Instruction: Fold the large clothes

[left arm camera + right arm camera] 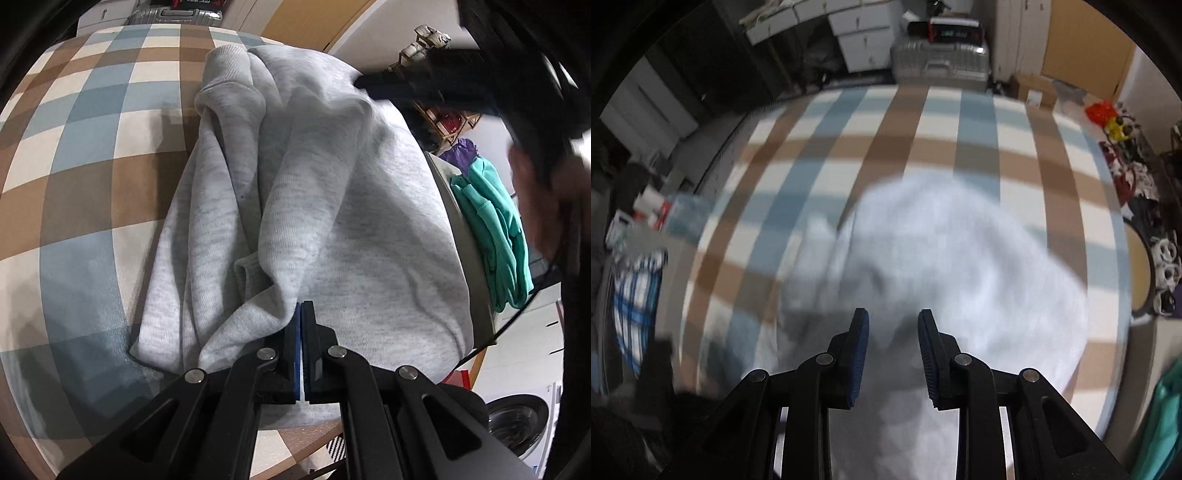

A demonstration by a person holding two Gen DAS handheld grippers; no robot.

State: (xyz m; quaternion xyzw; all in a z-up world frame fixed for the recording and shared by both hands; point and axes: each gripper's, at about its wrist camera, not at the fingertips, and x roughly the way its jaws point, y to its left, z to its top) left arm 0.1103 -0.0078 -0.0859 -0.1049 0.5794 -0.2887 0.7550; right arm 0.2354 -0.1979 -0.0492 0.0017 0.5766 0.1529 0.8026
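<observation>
Grey sweatshirt (314,192) lies bunched on the near part of a bed with a checked cover (74,155) in blue, brown and cream; fabric is in loose ridges, a ribbed cuff or hem (225,62) at the far end, another ribbed edge folded in near the middle. Garment reaches to the bed's near right corner, so it is not yet laid flat or squared. Left claw (301,314) is pressed together, blue pads meeting, with a fold of the grey fabric rising into the tips; judged to be pinching an edge of the sweatshirt, likely to anchor or lift that corner while the other side is dealt with. Right claw (893,328) is partly spread with nothing between the pads; it hangs over the sweatshirt (960,258) pointing steeply down. Right wrist view is motion-blurred, so contact with cloth cannot be confirmed; reads as apart from it. Judgement: right claw is free to take a second edge so the garment can be spread before folding. In the left wrist view the right claw's dark body (443,85) and a hand (535,192) cross the upper right, blurred. Surroundings: teal garment (495,229) draped just off the bed's right side, purple item (461,151) behind it, wooden shoe rack (436,110) further back, washing machine (517,424) low right. Beyond the bed's far end, a silver suitcase (942,59) and white drawers (864,40). Blue plaid cloth (635,302) sits off the left side. Bed's far half is bare cover, giving room to spread; main obstruction is the garment's own tangle.
</observation>
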